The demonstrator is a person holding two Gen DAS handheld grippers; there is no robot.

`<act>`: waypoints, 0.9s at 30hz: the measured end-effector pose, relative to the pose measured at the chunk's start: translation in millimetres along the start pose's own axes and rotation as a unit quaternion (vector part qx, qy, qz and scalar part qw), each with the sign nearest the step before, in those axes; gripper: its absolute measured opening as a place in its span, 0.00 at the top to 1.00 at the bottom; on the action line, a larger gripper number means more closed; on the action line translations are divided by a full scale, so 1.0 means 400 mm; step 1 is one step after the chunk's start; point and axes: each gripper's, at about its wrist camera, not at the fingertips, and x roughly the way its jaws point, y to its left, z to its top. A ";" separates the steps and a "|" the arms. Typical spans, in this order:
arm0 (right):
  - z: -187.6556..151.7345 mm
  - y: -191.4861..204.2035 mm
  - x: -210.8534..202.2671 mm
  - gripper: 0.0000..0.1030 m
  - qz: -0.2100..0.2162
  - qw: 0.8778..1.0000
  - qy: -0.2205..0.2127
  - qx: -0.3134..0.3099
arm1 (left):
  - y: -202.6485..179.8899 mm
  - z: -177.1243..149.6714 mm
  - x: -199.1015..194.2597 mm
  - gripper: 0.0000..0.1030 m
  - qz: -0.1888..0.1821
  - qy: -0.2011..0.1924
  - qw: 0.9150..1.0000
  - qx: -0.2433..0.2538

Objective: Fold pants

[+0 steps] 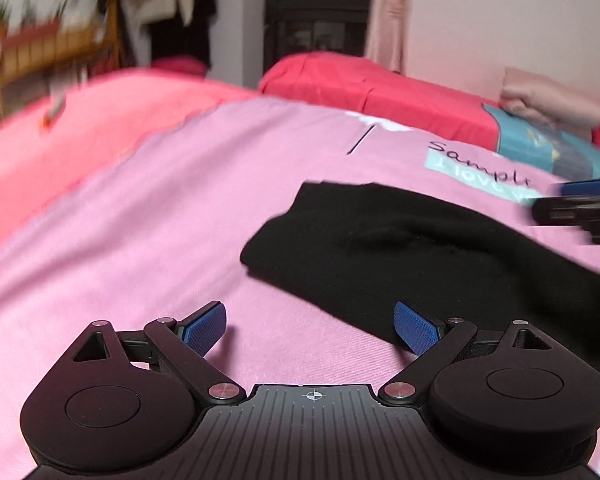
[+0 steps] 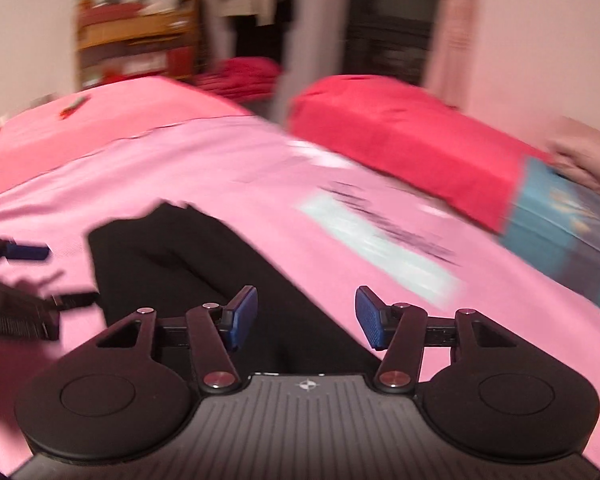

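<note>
The black pants lie folded into a compact strip on the pink sheet. My left gripper is open and empty, just above the sheet at the pants' near left edge. My right gripper is open and empty, hovering over the pants. The right gripper also shows at the right edge of the left wrist view. The left gripper shows at the left edge of the right wrist view.
A red pillow lies at the head of the bed, with a blue patterned cushion and folded pink cloth to its right. A wooden shelf stands beyond the bed at the left. The sheet carries a printed label.
</note>
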 end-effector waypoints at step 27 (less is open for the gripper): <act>0.071 0.073 0.301 0.82 -0.017 0.998 0.055 0.028 | 0.009 -0.005 0.014 0.00 -0.018 0.022 0.999 -0.015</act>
